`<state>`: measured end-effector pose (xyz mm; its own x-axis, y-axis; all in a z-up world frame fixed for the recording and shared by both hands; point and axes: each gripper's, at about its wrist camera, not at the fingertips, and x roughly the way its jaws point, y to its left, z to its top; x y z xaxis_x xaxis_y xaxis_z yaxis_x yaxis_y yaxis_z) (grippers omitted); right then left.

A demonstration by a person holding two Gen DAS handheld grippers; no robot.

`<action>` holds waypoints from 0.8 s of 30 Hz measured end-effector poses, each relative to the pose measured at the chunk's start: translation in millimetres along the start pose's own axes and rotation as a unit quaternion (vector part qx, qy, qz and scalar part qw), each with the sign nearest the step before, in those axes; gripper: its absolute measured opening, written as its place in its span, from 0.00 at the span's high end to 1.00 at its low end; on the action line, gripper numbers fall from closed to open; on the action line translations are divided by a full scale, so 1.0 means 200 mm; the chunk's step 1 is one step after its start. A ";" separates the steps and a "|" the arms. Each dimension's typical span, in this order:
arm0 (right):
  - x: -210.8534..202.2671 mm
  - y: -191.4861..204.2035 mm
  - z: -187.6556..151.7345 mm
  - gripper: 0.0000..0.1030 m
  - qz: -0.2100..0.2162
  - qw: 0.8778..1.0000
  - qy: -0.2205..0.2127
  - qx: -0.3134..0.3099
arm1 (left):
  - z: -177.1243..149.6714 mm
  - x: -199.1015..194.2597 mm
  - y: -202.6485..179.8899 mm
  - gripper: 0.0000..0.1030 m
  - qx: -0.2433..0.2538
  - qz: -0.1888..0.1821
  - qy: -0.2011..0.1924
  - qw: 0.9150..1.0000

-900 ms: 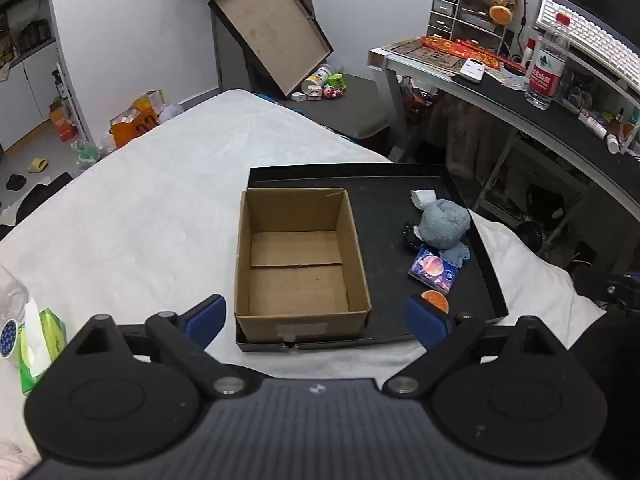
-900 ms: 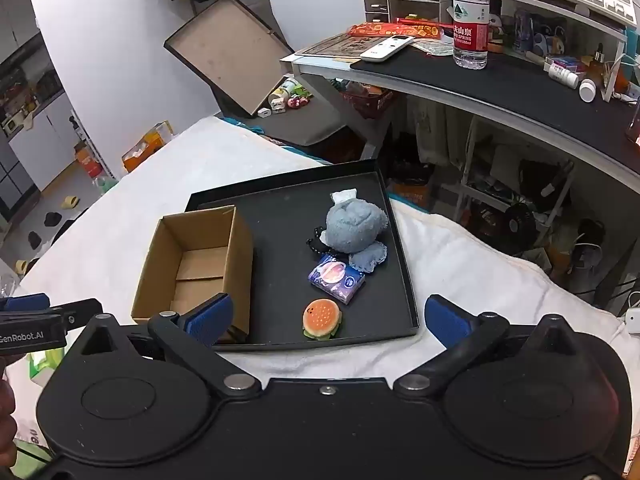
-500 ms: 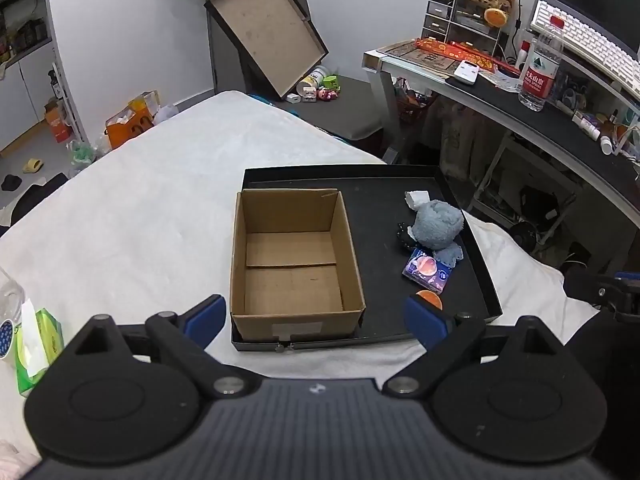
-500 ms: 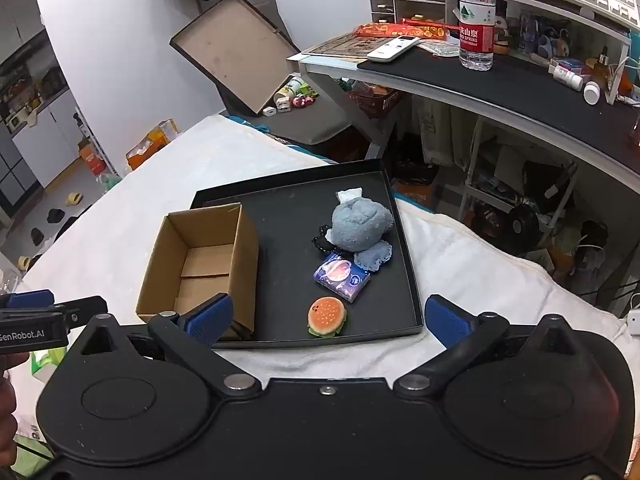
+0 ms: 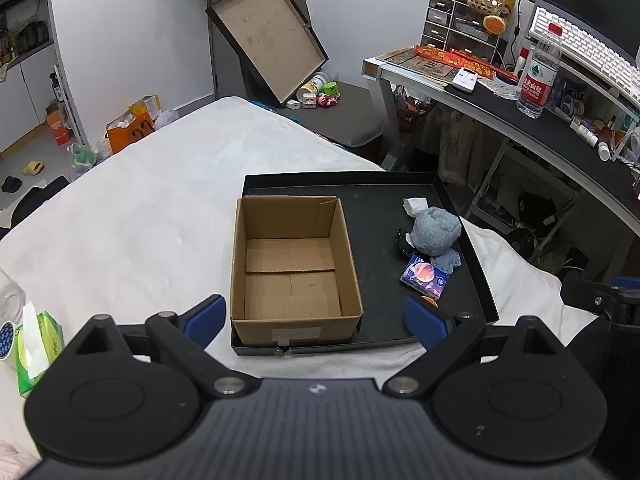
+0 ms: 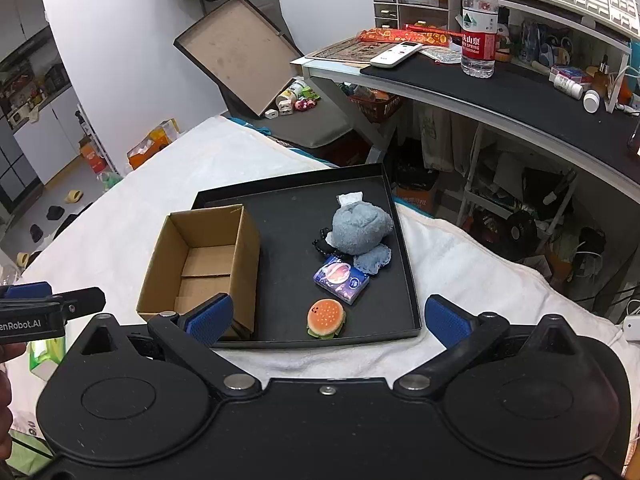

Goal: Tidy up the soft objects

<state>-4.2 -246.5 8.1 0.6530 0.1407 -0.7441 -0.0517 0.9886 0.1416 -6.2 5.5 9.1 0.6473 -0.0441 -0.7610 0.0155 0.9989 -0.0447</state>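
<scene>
Left wrist view
Left gripper (image 5: 316,320): fingers spread wide, nothing between them, hovering above the near edge of the tray.
Black tray (image 5: 466,240): lies on the white bed cover (image 5: 140,220).
Cardboard box (image 5: 294,264): open and empty, sits in the tray's left half.
Grey plush toy (image 5: 436,230): on the tray to the right of the box, a white tag at its far side.
Tissue packet (image 5: 426,278): blue, printed with a planet, just in front of the plush and touching it.
Green tissue pack (image 5: 36,344): on the bed cover at the far left.
Right gripper, seen from here (image 5: 600,298): only a black part shows at the right edge.

Right wrist view
Right gripper (image 6: 326,318): fingers wide apart, empty, above the tray's near rim.
Burger toy (image 6: 326,318): on the tray near its front edge, apart from the tissue packet (image 6: 340,279).
Grey plush toy (image 6: 360,230): behind the packet, near the tray's right wall.
Cardboard box (image 6: 204,260): left of the toys.
Left gripper (image 6: 48,304): at the left edge, its finger state unclear from here.
</scene>
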 end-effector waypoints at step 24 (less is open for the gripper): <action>-0.04 0.03 0.00 0.00 0.005 1.000 -0.003 -0.008 | 0.00 -0.04 -0.02 0.07 0.008 -0.006 -0.006 1.000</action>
<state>-9.6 -242.6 14.7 0.6562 0.1509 -0.7393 -0.0713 0.9878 0.1383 -11.7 2.8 15.3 0.6557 -0.0556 -0.7530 0.0353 0.9985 -0.0430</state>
